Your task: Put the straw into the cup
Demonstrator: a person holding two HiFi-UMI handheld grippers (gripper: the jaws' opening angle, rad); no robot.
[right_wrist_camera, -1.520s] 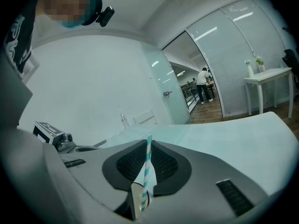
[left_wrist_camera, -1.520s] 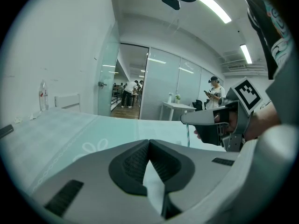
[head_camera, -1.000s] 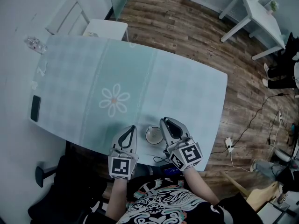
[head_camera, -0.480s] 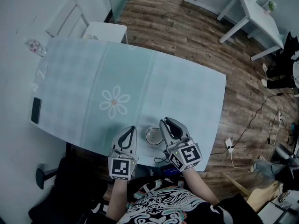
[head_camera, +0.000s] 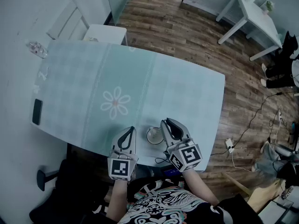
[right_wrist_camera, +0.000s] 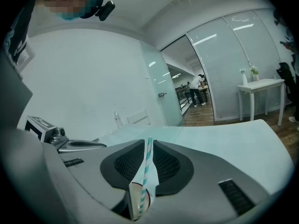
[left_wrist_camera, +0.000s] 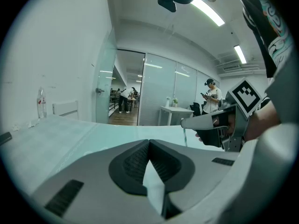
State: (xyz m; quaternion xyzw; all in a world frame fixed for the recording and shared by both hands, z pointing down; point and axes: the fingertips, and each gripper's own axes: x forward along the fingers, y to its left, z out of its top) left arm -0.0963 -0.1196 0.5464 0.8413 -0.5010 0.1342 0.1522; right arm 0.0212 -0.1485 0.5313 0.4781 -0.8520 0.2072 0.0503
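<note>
In the head view a small round cup stands near the front edge of the table, which has a pale cloth. My right gripper is just right of the cup, my left gripper just left of it. In the right gripper view, the right gripper is shut on a teal-and-white striped straw. The straw runs down toward the cup's rim below the jaws. In the left gripper view, the left gripper is shut, with only a pale sliver showing below its tips. The right gripper shows there too, with the thin straw hanging under it.
A dark phone lies at the table's left edge and a clear bottle at its far left corner. A white chair stands behind the table, a white side table across the wooden floor, and cables to the right.
</note>
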